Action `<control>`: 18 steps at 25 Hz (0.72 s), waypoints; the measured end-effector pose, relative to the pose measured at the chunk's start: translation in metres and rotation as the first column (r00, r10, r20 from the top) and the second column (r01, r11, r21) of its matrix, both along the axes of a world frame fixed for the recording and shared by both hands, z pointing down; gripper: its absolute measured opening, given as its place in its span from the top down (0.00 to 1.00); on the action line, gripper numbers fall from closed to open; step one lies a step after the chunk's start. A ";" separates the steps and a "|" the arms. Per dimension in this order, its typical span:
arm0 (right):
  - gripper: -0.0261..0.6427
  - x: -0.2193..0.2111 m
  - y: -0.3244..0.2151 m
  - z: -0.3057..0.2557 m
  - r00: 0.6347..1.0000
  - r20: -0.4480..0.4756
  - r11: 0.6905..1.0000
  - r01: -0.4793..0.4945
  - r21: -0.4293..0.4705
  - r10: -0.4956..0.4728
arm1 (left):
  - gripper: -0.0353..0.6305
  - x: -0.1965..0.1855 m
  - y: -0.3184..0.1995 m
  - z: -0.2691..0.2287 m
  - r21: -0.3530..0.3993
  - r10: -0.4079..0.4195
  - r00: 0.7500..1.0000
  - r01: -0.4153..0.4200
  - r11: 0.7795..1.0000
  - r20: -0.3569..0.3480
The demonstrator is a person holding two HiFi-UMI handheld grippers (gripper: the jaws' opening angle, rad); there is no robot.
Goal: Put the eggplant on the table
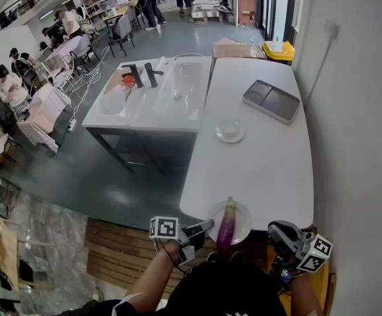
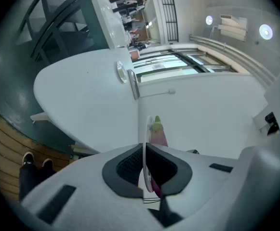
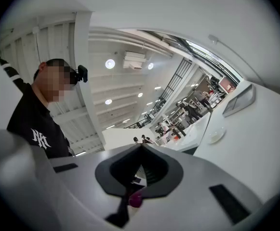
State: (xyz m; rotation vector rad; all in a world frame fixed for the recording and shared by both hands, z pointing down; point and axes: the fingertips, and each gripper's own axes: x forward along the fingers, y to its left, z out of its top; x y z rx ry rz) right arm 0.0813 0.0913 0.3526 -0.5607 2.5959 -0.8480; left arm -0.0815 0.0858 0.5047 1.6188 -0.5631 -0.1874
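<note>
The eggplant (image 1: 227,228) is purple with a green cap, on a white plate (image 1: 246,221) at six o'clock of the white table (image 1: 256,157). The tray (image 1: 271,101) at one o'clock is dark grey, the bin (image 1: 279,51) yellow.

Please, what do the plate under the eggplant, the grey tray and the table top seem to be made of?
Plate: probably ceramic or melamine, white and glossy, with a thin, smooth rim.
Grey tray: likely plastic or coated metal, matte dark grey, with two shallow compartments and a paler rim.
Table top: seemingly laminate or painted board, smooth plain white with only a soft sheen.
</note>
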 end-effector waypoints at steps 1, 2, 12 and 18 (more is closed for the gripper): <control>0.96 0.001 -0.002 0.005 1.000 -0.011 1.000 -0.027 -0.013 0.026 | 0.93 -0.001 0.003 0.004 -0.009 0.009 1.000 -0.009 1.000 0.001; 0.96 0.001 -0.004 0.009 0.999 -0.020 0.999 -0.050 -0.023 0.049 | 0.93 -0.003 0.005 0.008 -0.017 0.017 1.000 -0.017 1.000 0.003; 0.96 -0.002 0.000 0.022 0.997 -0.052 0.998 -0.061 -0.008 0.060 | 0.93 -0.015 0.018 0.017 -0.024 -0.008 1.000 0.008 1.000 0.026; 0.95 0.015 -0.004 0.032 0.987 -0.146 0.998 -0.067 -0.007 0.066 | 0.93 -0.002 0.023 0.011 -0.019 -0.026 1.000 0.026 0.999 0.017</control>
